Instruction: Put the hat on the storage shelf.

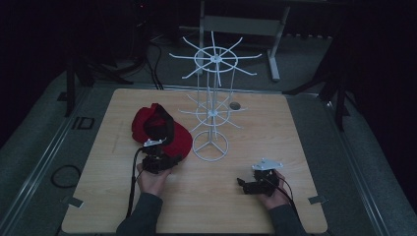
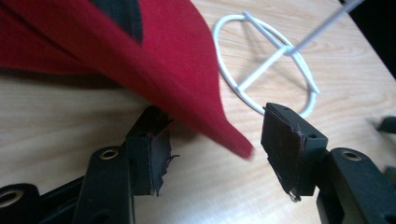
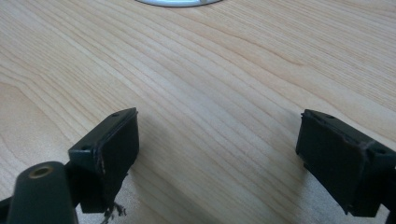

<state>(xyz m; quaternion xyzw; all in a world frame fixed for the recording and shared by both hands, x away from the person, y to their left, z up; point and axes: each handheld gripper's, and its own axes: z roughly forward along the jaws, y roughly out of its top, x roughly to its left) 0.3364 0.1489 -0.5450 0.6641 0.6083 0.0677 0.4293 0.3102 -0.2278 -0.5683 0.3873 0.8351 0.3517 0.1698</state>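
Dark round disc (image 1: 235, 105) on the wooden table (image 1: 275, 147); cable loop (image 1: 65, 175) on the floor.

A pale wooden table (image 1: 275, 147) stands on grey floor (image 1: 29, 142) in a dim, dark-walled room.

Red fabric cap with black panel (image 2: 140, 60): crown cut off by the top and left edges of the left gripper view; brim tip blurred between the spread jaws of the left gripper (image 2: 215, 154).
White wire display rack with ring base (image 2: 266, 60): upper tiers cut off beyond those jaws; in the right gripper view only a sliver of base (image 3: 180, 2) at the top edge, ahead of the right gripper (image 3: 217, 158).
Small dark round object (image 1: 235, 105): behind the rack, too small to identify.
Room beyond the light wooden table (image 1: 275, 147): too dark to tell.
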